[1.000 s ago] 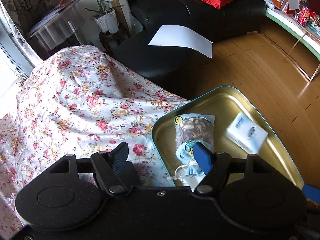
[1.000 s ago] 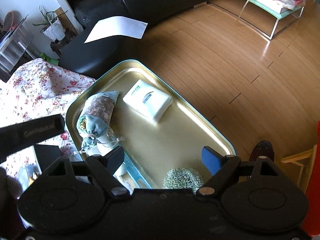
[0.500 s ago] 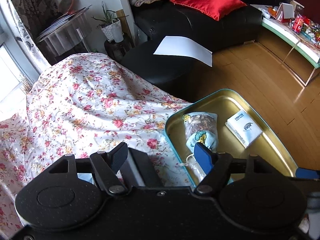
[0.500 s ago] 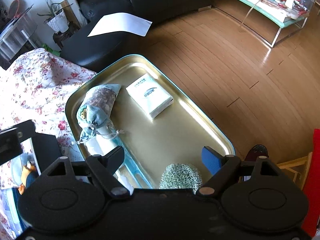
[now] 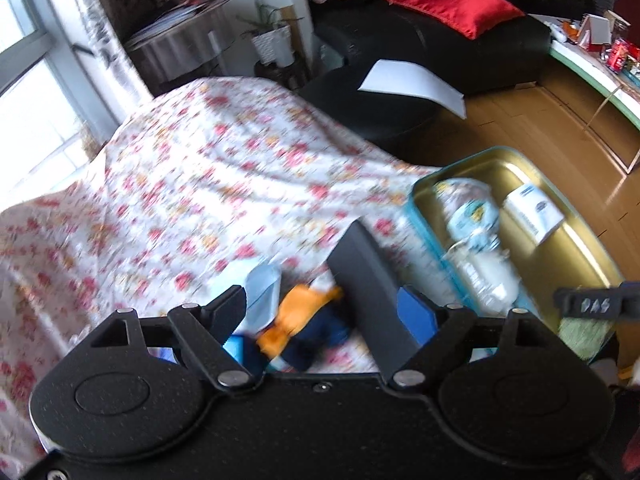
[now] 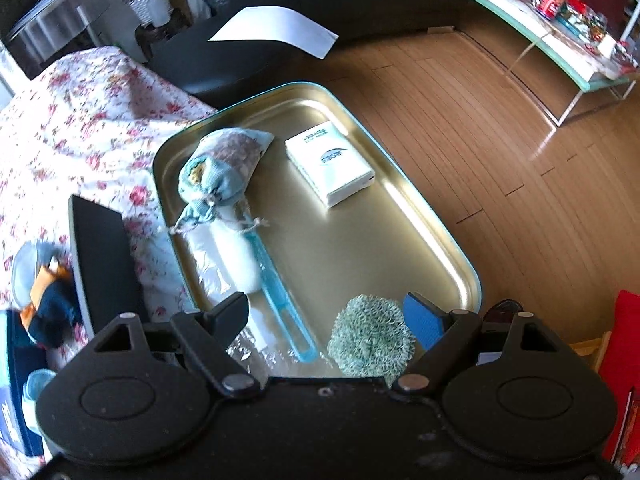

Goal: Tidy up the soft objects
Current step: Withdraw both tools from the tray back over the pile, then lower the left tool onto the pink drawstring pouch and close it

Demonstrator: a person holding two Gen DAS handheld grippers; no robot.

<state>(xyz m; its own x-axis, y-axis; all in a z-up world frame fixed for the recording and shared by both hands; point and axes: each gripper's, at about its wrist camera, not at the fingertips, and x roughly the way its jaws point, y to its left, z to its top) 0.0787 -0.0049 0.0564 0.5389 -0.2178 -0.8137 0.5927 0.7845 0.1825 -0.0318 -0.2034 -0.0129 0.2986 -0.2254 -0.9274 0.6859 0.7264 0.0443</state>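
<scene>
My left gripper (image 5: 322, 308) hovers over the floral cloth (image 5: 192, 184), its jaws opening. Below them lie an orange and navy plush toy (image 5: 304, 316) and a black flat slab (image 5: 360, 276), neither touched by the pads. The toy (image 6: 48, 304) also lies left of the slab (image 6: 104, 264) in the right wrist view. My right gripper (image 6: 328, 316) stands open over the near end of the gold tray (image 6: 436, 240). A green knitted pad (image 6: 372, 340) lies in the tray beneath it, unheld. The tray also holds a drawstring pouch (image 6: 220, 172), a tissue pack (image 6: 328, 164) and a white fluffy piece in a zip bag (image 6: 240, 260).
The tray juts past the cloth-covered table over the wooden floor (image 6: 480, 120). A black ottoman with a white sheet (image 6: 276, 28) and a black sofa with a red cushion (image 5: 452, 0) stand behind. A glass side table (image 6: 560, 40) with clutter is at the right.
My left gripper has swung left, away from the tray and over the cloth, and its jaws have widened; the plush toy and black slab came into view. The right gripper shifted slightly and rolled.
</scene>
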